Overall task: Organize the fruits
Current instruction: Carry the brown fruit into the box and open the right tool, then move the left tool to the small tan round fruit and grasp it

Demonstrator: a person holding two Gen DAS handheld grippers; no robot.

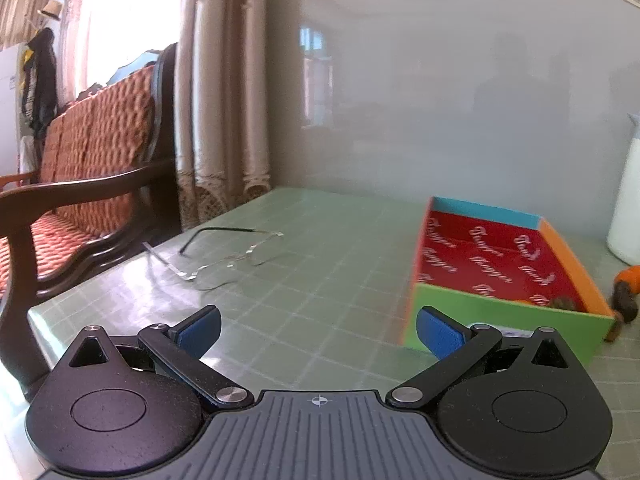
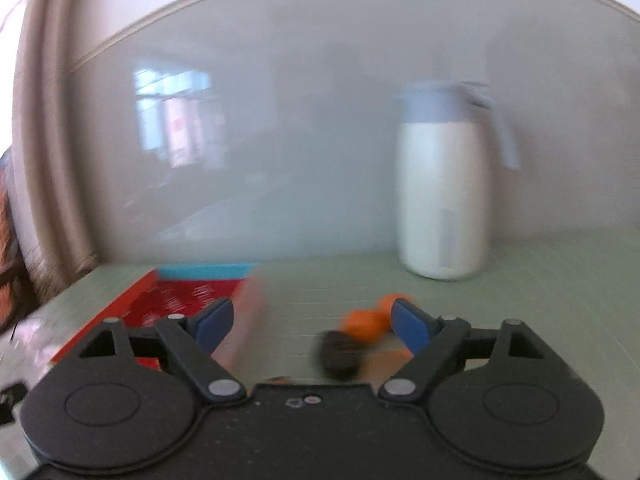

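Observation:
A colourful cardboard box (image 1: 508,316) with a red printed inside stands on the green table, right of my open, empty left gripper (image 1: 318,330). A small dark fruit (image 1: 562,303) lies in its near right corner. An orange fruit (image 1: 630,276) and a dark fruit (image 1: 626,304) lie just right of the box. In the blurred right wrist view, my open, empty right gripper (image 2: 312,322) hovers over a dark fruit (image 2: 340,354) and two orange fruits (image 2: 362,326), with the box (image 2: 188,300) at left.
Folded eyeglasses (image 1: 228,254) lie on the table's left part near its edge. A white thermos jug (image 2: 442,188) stands at the back against the grey wall. A wooden sofa (image 1: 80,184) with a red cushion stands left of the table.

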